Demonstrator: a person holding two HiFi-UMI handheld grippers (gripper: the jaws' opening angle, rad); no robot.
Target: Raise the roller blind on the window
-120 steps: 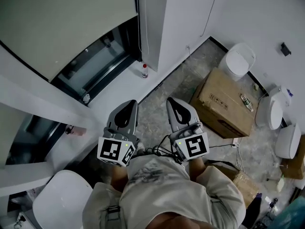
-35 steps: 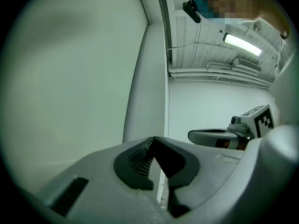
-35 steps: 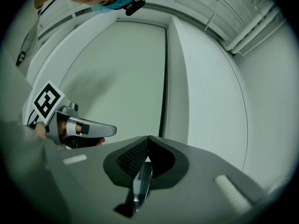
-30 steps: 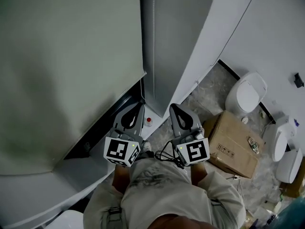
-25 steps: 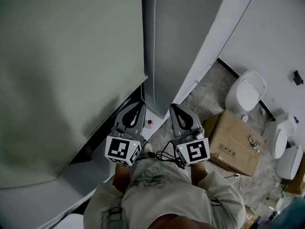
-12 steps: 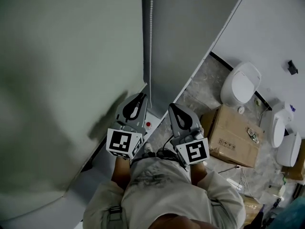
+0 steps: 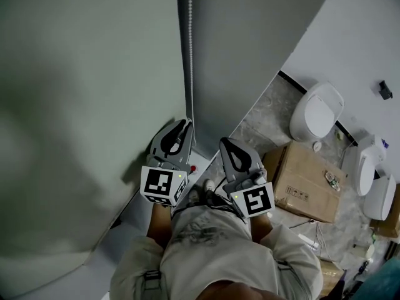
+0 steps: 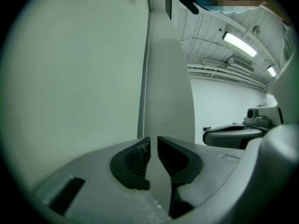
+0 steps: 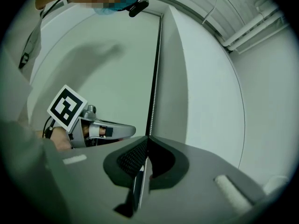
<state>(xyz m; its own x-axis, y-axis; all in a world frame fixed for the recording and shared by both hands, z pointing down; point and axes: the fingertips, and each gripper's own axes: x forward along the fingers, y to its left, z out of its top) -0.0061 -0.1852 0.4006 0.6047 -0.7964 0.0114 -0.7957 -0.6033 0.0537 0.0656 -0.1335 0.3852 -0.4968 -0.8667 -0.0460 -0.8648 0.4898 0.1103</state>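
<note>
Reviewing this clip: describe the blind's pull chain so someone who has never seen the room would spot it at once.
The pale roller blind fills the left of the head view, with a grey wall panel to its right. In the dark gap between them hangs the bead chain. Unlike those flat, plain surfaces, it is a thin vertical line of small white beads.

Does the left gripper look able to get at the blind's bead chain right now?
Probably yes. The left gripper, jaws just opening with nothing between them, faces the bead chain, which hangs unobstructed just ahead.
</note>
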